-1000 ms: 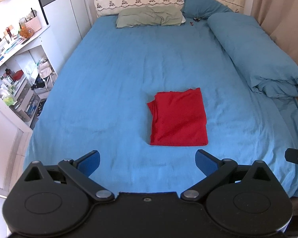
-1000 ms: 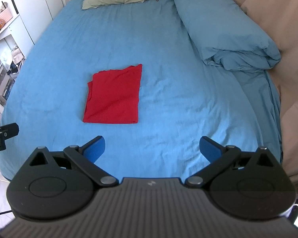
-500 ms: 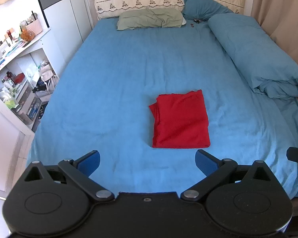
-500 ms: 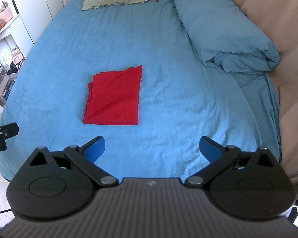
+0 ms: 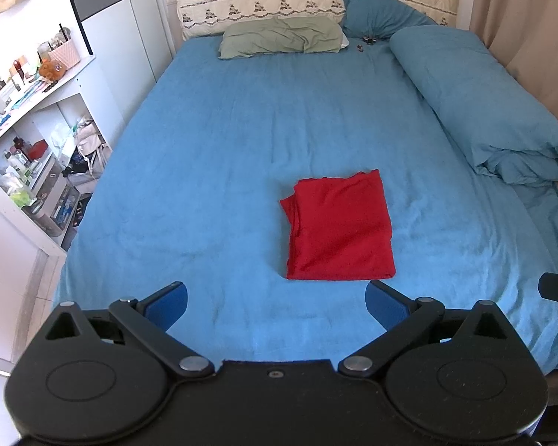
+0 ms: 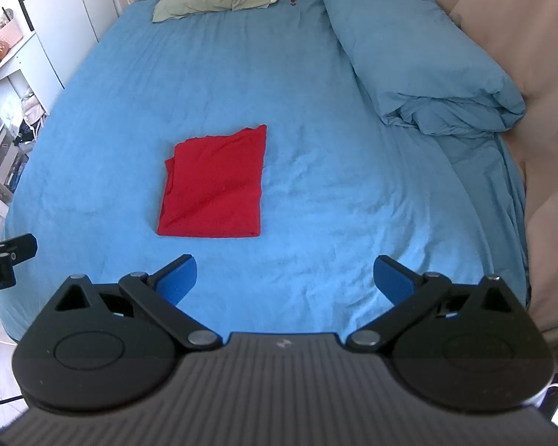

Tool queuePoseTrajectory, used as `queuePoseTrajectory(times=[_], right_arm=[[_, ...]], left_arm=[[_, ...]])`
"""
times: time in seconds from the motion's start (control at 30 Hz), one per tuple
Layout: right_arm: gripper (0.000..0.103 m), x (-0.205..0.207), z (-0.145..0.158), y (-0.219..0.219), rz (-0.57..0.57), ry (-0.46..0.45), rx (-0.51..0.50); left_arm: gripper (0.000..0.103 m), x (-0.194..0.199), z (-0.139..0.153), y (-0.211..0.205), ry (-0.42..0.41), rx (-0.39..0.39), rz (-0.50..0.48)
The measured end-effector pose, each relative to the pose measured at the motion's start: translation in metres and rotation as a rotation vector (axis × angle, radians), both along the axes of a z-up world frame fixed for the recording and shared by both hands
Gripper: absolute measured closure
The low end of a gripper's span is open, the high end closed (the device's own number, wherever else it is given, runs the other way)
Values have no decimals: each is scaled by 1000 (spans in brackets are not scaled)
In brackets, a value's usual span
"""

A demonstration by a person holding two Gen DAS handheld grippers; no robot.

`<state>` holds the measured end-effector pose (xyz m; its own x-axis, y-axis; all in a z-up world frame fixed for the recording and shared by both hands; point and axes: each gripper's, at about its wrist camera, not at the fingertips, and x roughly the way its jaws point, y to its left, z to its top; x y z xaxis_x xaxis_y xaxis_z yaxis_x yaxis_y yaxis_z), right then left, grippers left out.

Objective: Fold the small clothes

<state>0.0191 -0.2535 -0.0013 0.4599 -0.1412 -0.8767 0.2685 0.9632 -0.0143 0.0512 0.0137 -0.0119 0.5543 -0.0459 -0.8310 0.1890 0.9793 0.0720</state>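
Cloth (image 5: pixel 339 227) red, folded into a rough rectangle, flat on the bed (image 5: pixel 212 171) a bit toward the near edge, touching neither tool. Left gripper (image 5: pixel 276 303) hangs above the near edge with jaws spread wide, nothing between them; right gripper (image 6: pixel 285 275) the same, wide apart and empty, cloth ahead and to its left. Fold looks about done, though layers at the far-left corner stick out unevenly.

Risks, as judgement: any further fold or pickup that pinches only the top layer would peel the stack open. Blue sheet is soft and wrinkled, so a low pinch could catch sheet along with cloth and drag both. Uneven corner would likely shift more if the cloth is slid, not lifted. Both tools sit close side by side near the bed edge, so converging on the same hem could make them bump. Duvet (image 6: pixel 427 59) and pillow (image 5: pixel 282 35) well apart, no concern.
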Motion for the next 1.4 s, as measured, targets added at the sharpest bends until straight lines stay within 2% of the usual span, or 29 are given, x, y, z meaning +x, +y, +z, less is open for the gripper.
queuePoseTrajectory(times=[0.97,1.17,1.4], right_arm=[[0,1,0,3,-21,4,12],[0,2,0,5,-22,0,13],[0,6,-1,7,-21,3,19]], left_arm=[[0,2,-1,4,-22,16,-18],[0,4,0,9,-28,-17,-15],[0,7,-1,14,-39,-6,-2]])
